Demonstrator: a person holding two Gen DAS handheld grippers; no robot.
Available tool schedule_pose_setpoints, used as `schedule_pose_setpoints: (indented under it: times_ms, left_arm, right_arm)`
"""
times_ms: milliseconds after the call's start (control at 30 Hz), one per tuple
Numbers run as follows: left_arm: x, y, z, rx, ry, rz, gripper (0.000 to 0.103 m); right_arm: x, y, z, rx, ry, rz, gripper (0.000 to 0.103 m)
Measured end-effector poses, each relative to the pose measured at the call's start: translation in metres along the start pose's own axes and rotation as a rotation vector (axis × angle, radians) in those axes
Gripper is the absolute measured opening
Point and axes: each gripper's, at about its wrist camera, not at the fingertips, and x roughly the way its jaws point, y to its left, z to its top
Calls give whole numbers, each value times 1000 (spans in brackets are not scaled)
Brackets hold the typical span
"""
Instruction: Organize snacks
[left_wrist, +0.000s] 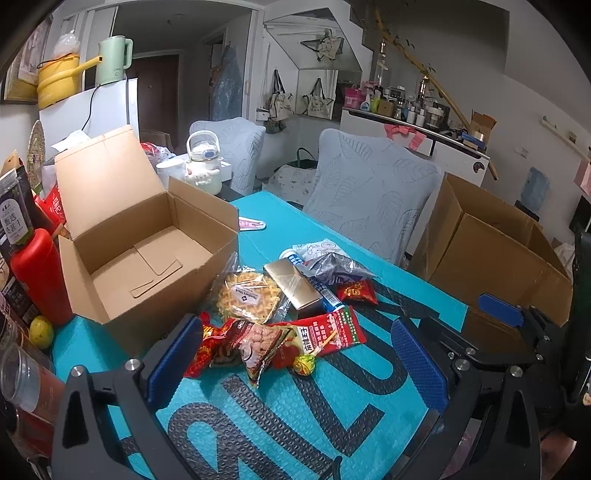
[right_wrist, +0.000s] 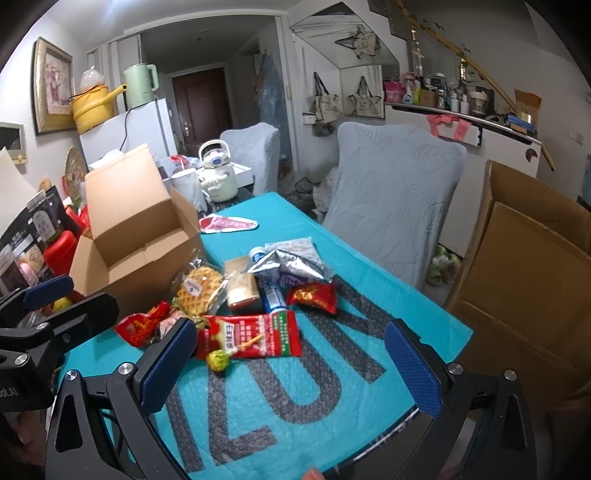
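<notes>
The teal bubble mailer (left_wrist: 388, 310) covers the table and serves as my landmark. At its far left corner stands an open cardboard box (left_wrist: 147, 236), empty inside. The snacks lie in a heap at the middle of the mailer, just beside this box: a long red packet (right_wrist: 255, 334), a wrapped waffle (left_wrist: 249, 297), a gold box (left_wrist: 295, 286), a silver pouch (right_wrist: 291, 264), a small red sachet (right_wrist: 314, 297) and a green lollipop (right_wrist: 218, 360) on the red packet's near edge. The left gripper (left_wrist: 295, 360) hangs over the near side of the mailer, jaws wide, holding nothing. The right gripper (right_wrist: 291, 365) is the same, wide and empty. I judge that sorting has not begun; the next move needs one gripper lowered onto one snack, probably the nearest one.
</notes>
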Motion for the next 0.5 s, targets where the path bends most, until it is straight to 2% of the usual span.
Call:
schedule_pose_setpoints:
  times_ms: [500]
  left_arm:
    - [9,11,3,-5,-19,-14,103]
  right_arm:
    - [23,2,-2,-11,29,78,103]
